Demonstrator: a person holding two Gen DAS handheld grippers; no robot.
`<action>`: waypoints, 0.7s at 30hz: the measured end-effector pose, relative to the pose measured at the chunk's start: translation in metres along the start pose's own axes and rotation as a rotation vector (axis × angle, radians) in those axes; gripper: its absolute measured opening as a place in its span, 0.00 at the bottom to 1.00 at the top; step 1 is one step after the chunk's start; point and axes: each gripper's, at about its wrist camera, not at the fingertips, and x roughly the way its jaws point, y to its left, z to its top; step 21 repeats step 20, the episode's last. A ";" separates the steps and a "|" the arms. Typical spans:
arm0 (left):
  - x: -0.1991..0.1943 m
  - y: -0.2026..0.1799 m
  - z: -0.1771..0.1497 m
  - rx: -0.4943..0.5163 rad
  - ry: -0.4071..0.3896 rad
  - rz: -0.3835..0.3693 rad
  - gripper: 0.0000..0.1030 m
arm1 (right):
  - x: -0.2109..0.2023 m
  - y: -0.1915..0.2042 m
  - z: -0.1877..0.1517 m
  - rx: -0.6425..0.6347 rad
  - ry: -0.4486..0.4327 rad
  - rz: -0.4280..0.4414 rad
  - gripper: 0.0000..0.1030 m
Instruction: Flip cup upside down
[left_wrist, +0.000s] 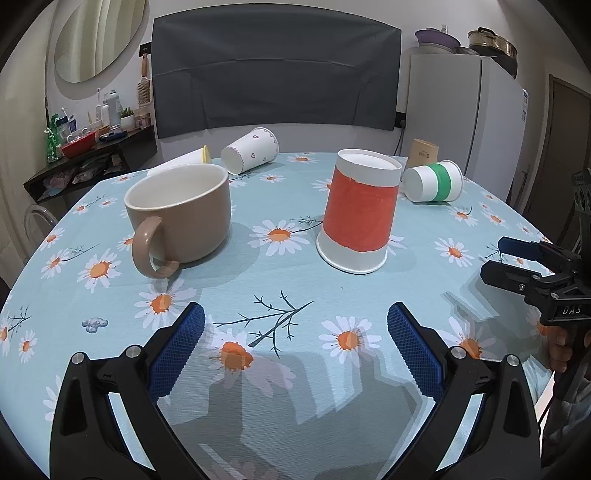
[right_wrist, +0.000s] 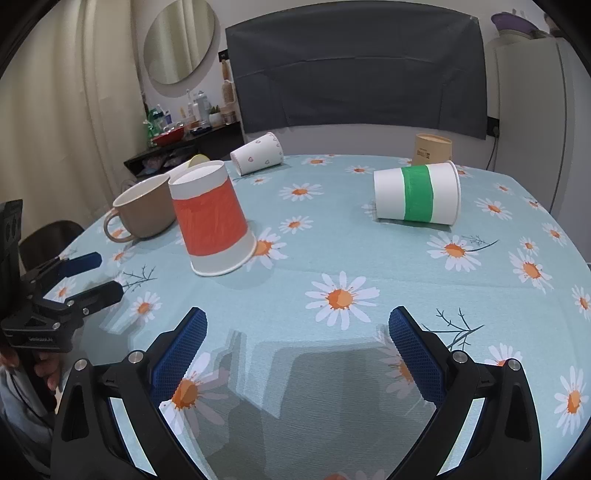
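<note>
A red-and-white paper cup (left_wrist: 360, 210) stands upside down, mouth on the daisy tablecloth (left_wrist: 280, 295); it also shows in the right wrist view (right_wrist: 212, 221). A brown mug (left_wrist: 181, 214) stands upright to its left, handle toward me, also in the right wrist view (right_wrist: 142, 210). My left gripper (left_wrist: 295, 325) is open and empty, well short of both. My right gripper (right_wrist: 297, 328) is open and empty; it also shows at the right edge of the left wrist view (left_wrist: 495, 258). The left gripper shows at the left edge of the right wrist view (right_wrist: 105, 275).
A green-banded cup (right_wrist: 417, 194) lies on its side at the right. A heart-print cup (left_wrist: 251, 149) and a yellow-rimmed cup (left_wrist: 184, 160) lie on their sides at the back. A brown paper cup (right_wrist: 432, 147) stands upside down at the back right. A fridge (left_wrist: 461, 110) stands behind.
</note>
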 end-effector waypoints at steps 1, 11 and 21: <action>0.000 0.000 0.000 -0.001 0.000 0.001 0.94 | 0.000 0.000 0.000 0.002 -0.001 0.001 0.92; 0.001 0.001 0.001 -0.008 0.002 0.000 0.94 | -0.001 0.000 0.000 0.005 -0.003 0.003 0.92; 0.001 0.002 0.001 -0.014 0.006 -0.007 0.94 | -0.001 0.000 0.001 0.004 -0.002 0.004 0.92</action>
